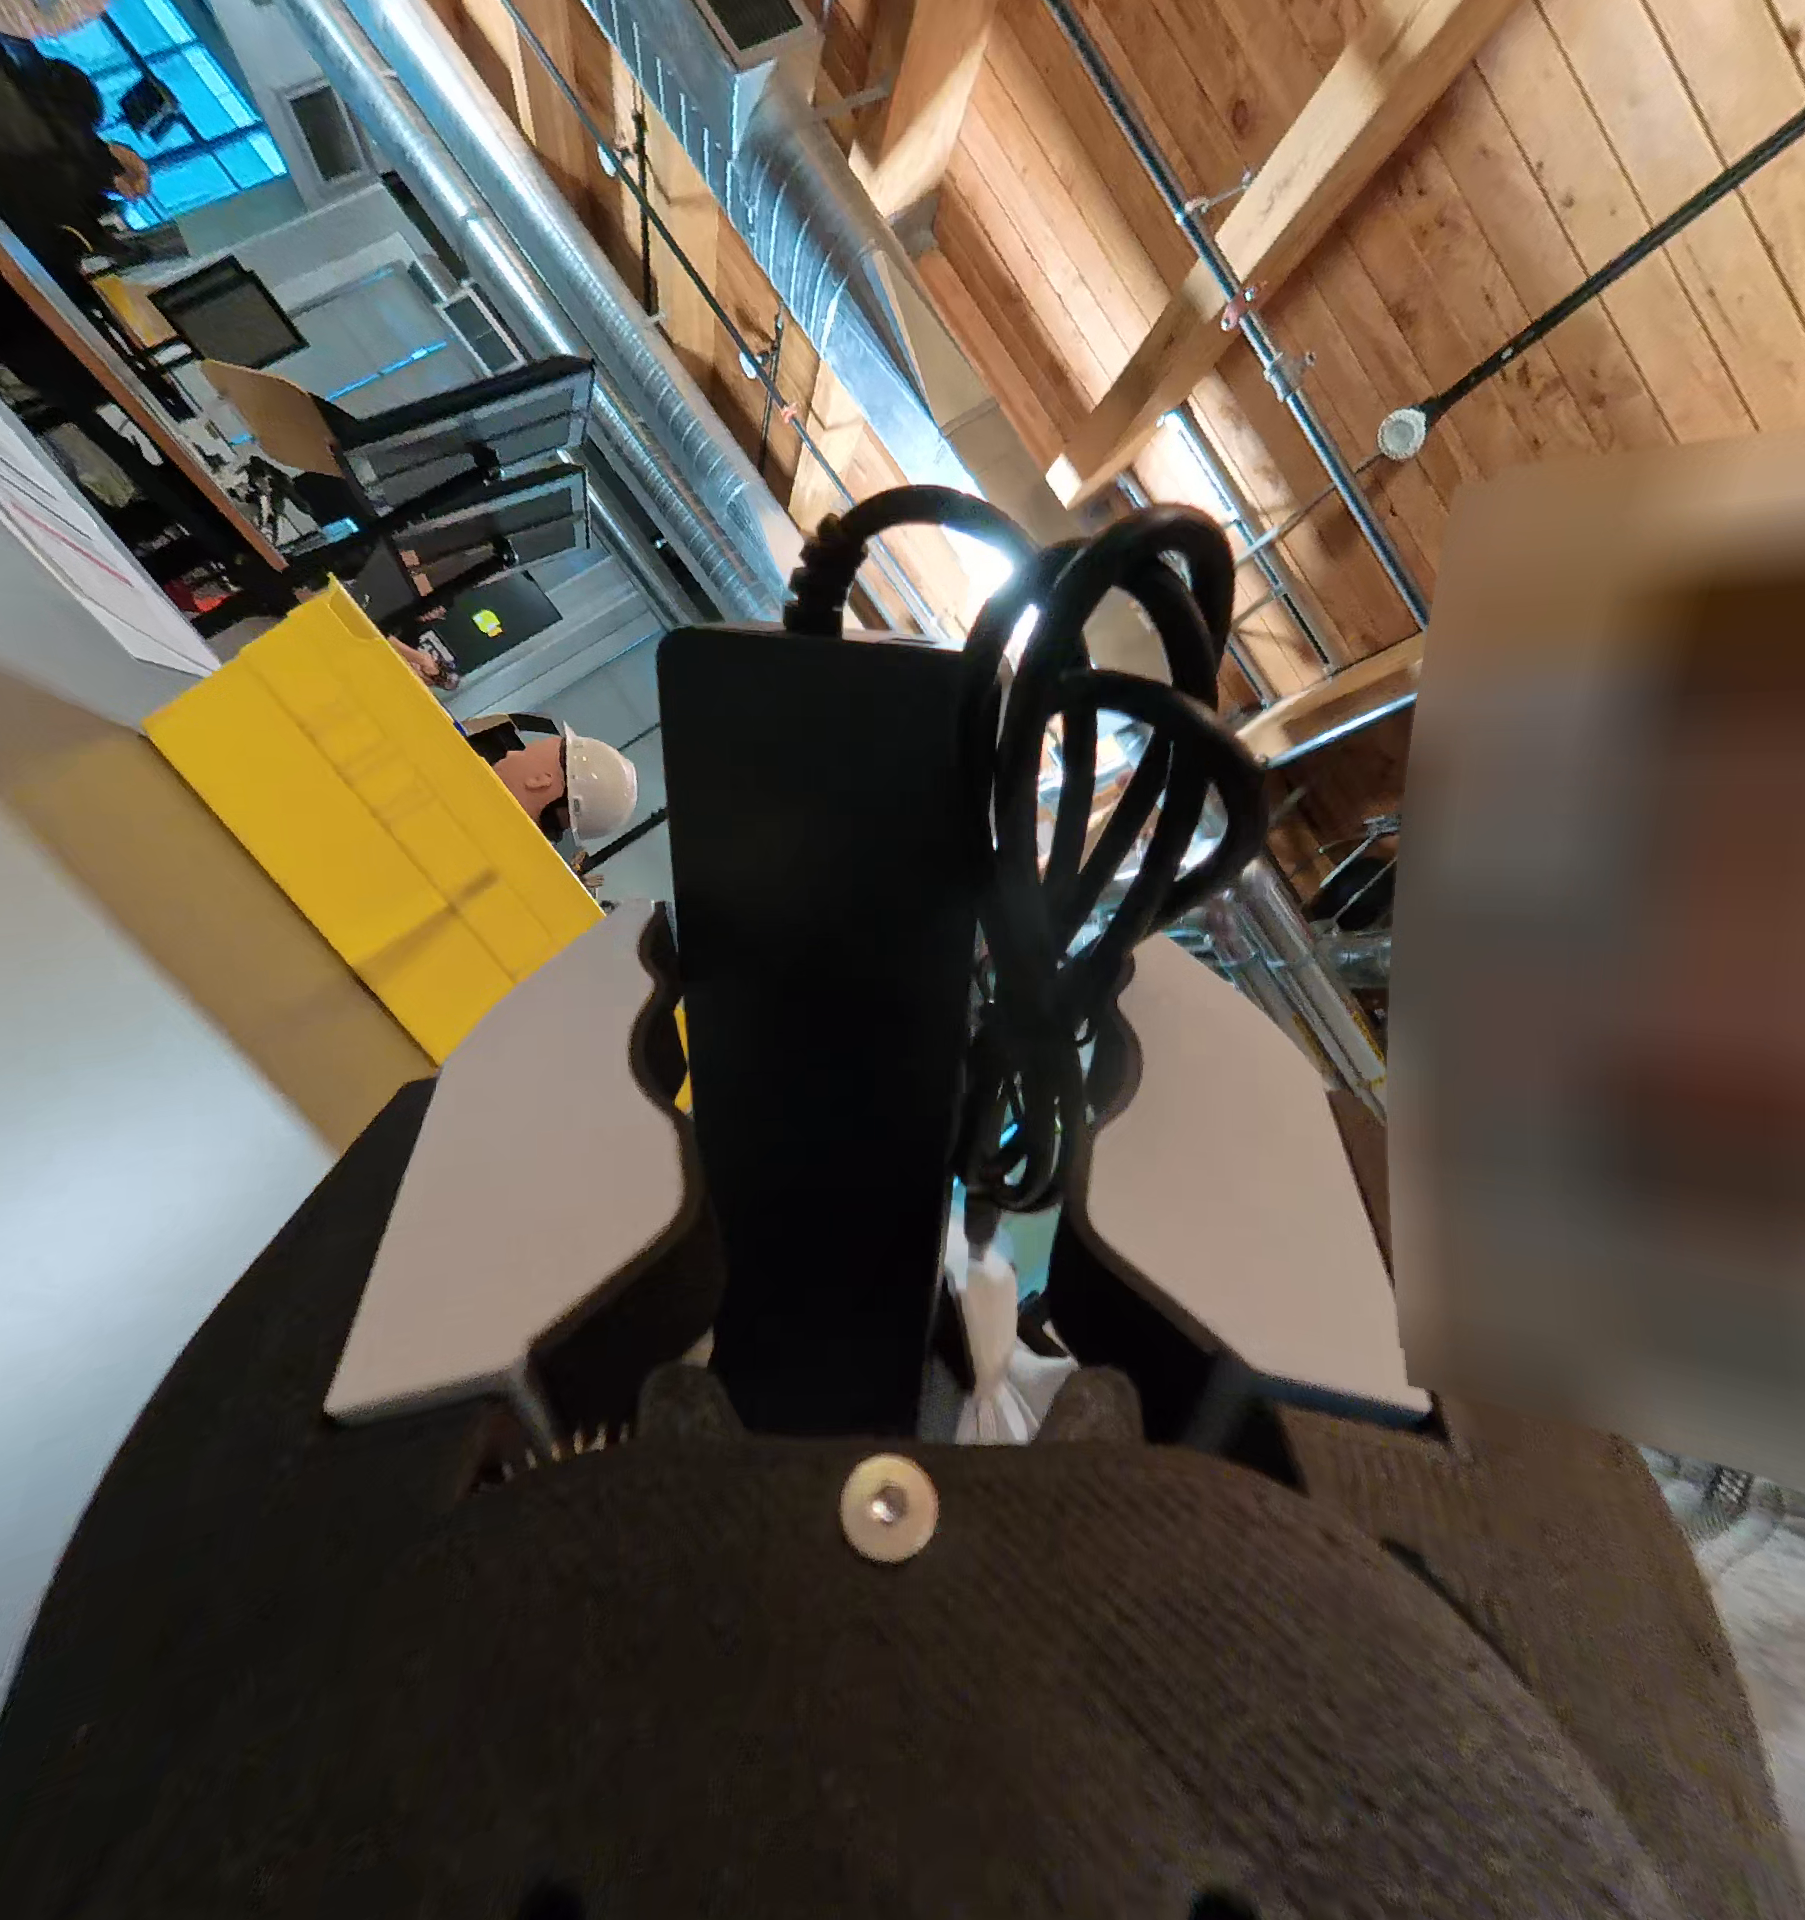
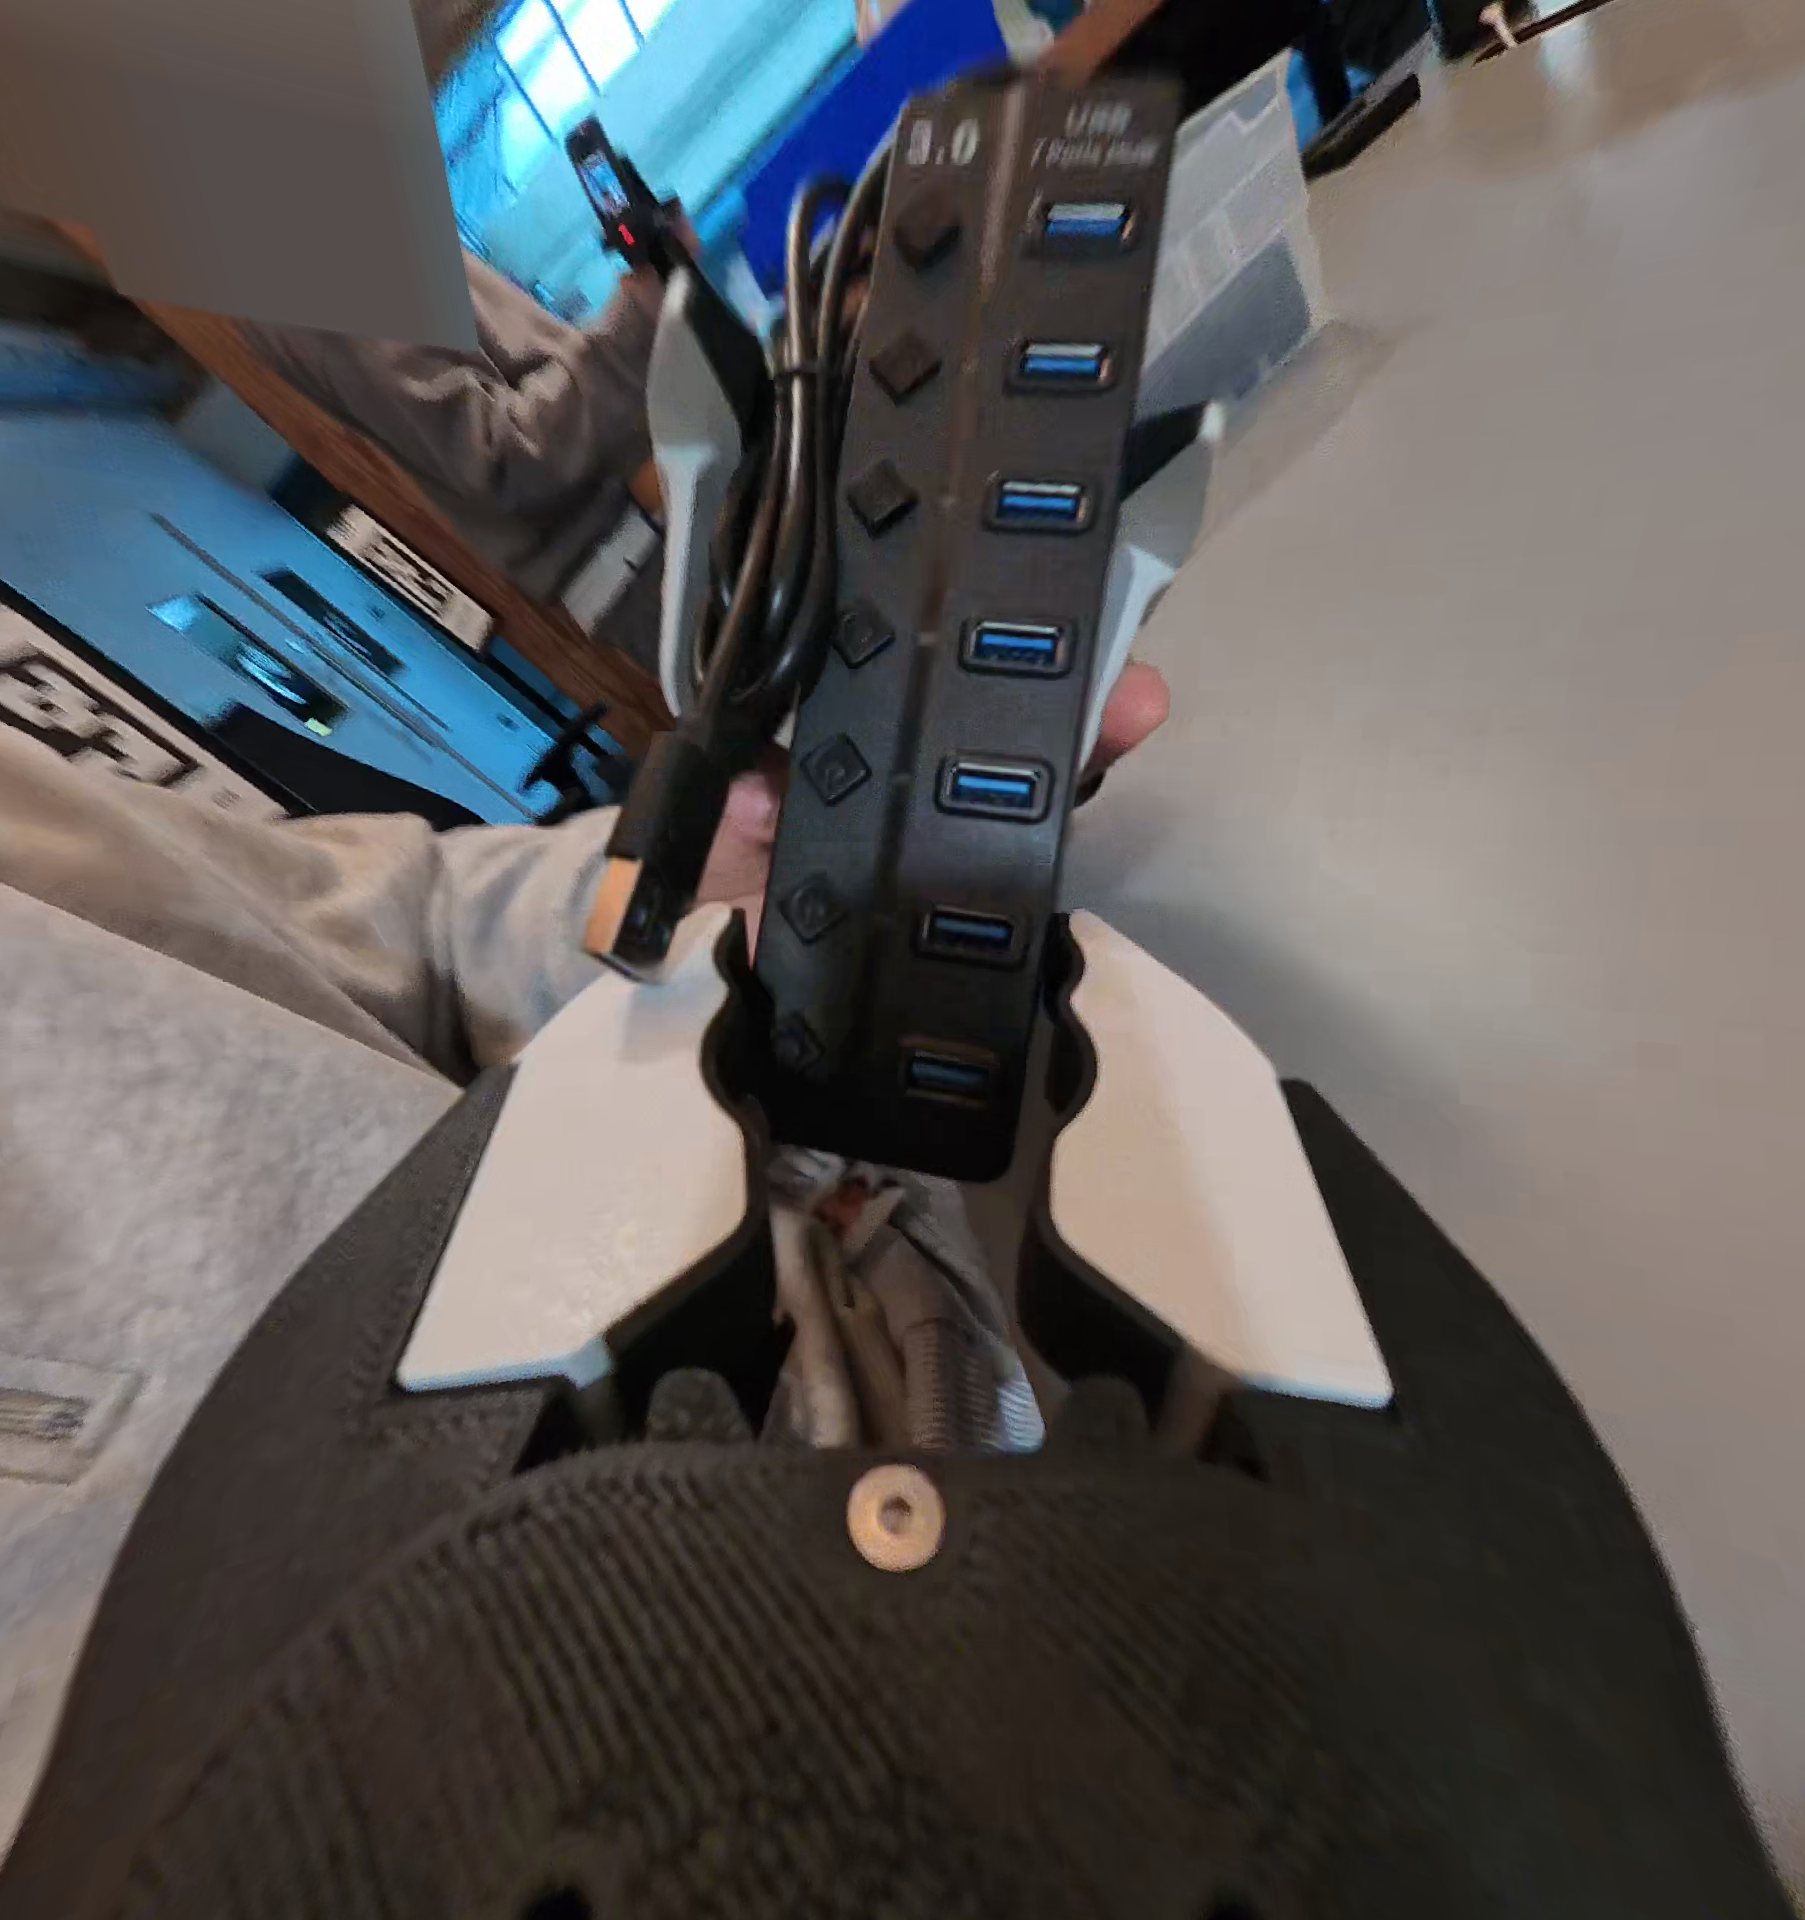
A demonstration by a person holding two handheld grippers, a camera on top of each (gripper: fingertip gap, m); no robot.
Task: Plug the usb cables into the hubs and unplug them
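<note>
Lengthwise, black hub (image 2: 939,644) runs straight ahead, both tools (image 1: 882,1039) (image 2: 893,1023) clamped on its ends.

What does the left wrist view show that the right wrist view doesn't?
Left wrist view only: the plain black back of the long black USB hub, a yellow plastic bin, silver ducting and a wooden plank ceiling.

Right wrist view only: the hub's face with its row of blue USB ports and diamond-shaped buttons, the loose USB plug with no port taken, a grey sleeve.

Both: the same hub, gripped from opposite ends by the left gripper and the right gripper, with its coiled black cable alongside.
</note>
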